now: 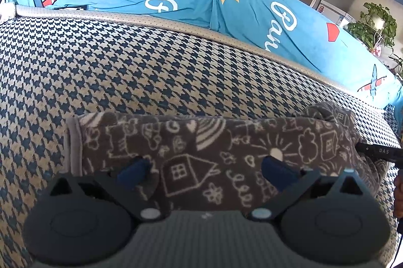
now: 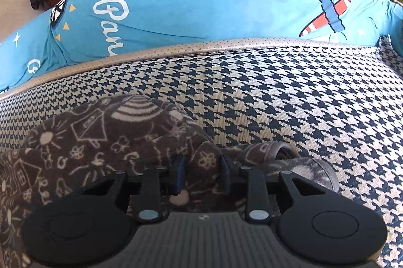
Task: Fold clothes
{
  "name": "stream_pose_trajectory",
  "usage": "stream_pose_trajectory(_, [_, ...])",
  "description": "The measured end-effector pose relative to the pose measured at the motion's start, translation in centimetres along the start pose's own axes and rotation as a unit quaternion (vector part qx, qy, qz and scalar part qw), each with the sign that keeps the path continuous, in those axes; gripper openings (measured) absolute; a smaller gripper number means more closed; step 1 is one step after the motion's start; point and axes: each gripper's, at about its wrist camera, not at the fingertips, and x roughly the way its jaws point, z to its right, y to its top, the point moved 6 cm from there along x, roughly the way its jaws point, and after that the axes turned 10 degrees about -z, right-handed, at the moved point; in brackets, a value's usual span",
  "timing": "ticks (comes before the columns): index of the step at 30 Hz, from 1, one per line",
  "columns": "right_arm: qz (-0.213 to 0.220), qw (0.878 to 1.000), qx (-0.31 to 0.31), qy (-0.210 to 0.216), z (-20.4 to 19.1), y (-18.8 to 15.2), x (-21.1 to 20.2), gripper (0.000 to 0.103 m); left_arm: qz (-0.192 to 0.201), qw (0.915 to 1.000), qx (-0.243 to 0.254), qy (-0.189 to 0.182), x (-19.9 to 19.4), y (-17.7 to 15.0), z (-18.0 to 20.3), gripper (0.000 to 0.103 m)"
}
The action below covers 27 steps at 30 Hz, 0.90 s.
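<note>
While the garment lies only partly folded, these lines run from the left of the scene to the right:

Left end of garment: the grey doodle-print garment (image 1: 201, 152) lies flat here on the houndstooth sofa cover (image 1: 126, 66), its grey hem (image 1: 71, 142) straight and tidy at the far left.

Left gripper: the left gripper (image 1: 204, 171) hangs over the garment's near edge with its blue fingertips (image 1: 132, 171) spread wide apart and nothing pinched between them (released, as far as this view shows).

Right gripper: the right gripper (image 2: 201, 173) has its blue pads (image 2: 179, 172) drawn close, with a raised fold of the garment (image 2: 113, 142) between them; I judge it to be grasping the cloth.

Right end of garment: bunched and humped, with a rolled cuff or leg opening (image 2: 284, 152) lying just right of the gripper.

Done so far: the cloth looks laid out lengthwise along the near part of the seat, possibly halved once (I cannot tell for certain).

Left to do: smoothing the bunched right end, carrying it across, and finishing the stack.

Left view alone shows: the flat left edge, and the black tip of the other tool (image 1: 377, 151) touching the crumpled end.

Right view alone shows: the cuff openings and how close the pads stand.

Both views: the blue printed backrest cover (image 2: 201, 11) well beyond the garment.
</note>
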Motion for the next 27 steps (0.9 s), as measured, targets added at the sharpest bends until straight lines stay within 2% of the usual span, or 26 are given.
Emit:
stream_pose_trajectory(4, [0.018,1.000,0.000,-0.009,-0.3,0.4,-1.3,0.029,-0.001,0.9999,0.002,0.015,0.3,0.0,-0.3,0.103])
stream_pose_trajectory(8, [0.071,0.997,-0.020,-0.001,-2.0,1.0,-3.9,0.030,0.002,0.9997,0.006,0.026,0.4,0.0,-0.3,0.103])
stream_pose_trajectory(12, [0.092,0.992,-0.042,0.070,-5.2,1.0,-5.6,0.030,0.011,0.9998,0.007,0.014,-0.1,0.0,-0.1,0.103])
stream_pose_trajectory(16, [0.088,0.980,-0.074,0.161,-9.2,0.6,-6.4,0.030,0.013,0.9998,0.015,-0.001,-0.4,-0.1,0.5,0.103])
stream_pose_trajectory(21, [0.068,0.966,-0.127,0.215,-13.9,-0.5,-6.2,0.030,0.017,0.9989,0.044,0.002,-0.7,-0.4,1.6,0.103])
stream_pose_trajectory(27, [0.041,0.949,-0.153,0.271,-17.1,-1.5,-5.7,0.030,0.012,0.9975,0.069,0.001,-0.8,-1.0,2.8,0.103])
